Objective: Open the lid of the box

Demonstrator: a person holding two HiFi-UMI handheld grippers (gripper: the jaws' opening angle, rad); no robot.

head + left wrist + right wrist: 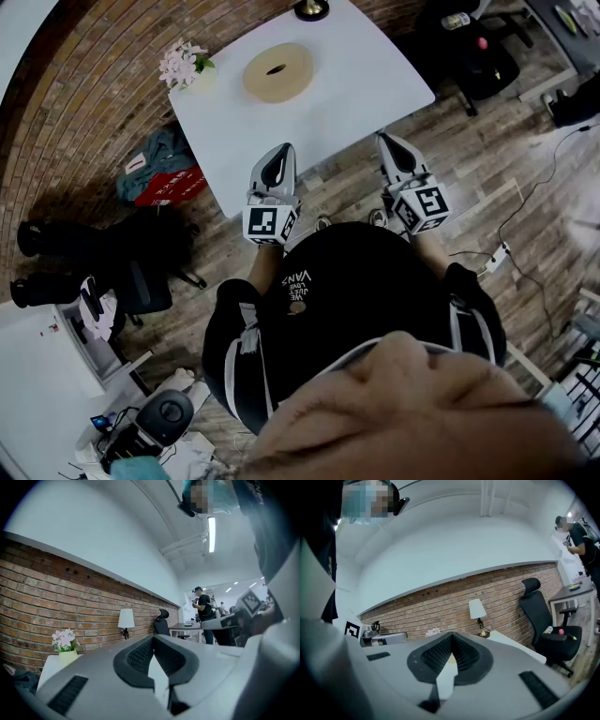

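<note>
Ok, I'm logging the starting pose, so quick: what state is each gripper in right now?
Left gripper: closed, jaws together, holding nothing.
Right gripper: closed, jaws together, holding nothing.

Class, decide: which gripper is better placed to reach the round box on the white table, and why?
Left, probably. The left gripper points almost straight at the round box; the right gripper sits further off to the side. Both are shut and empty.

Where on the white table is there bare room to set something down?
The table is bare across its near half, from the round box to the near edge, and right of the box. Occupied: the left corner with the flowers, the far edge by the lamp base.
</note>
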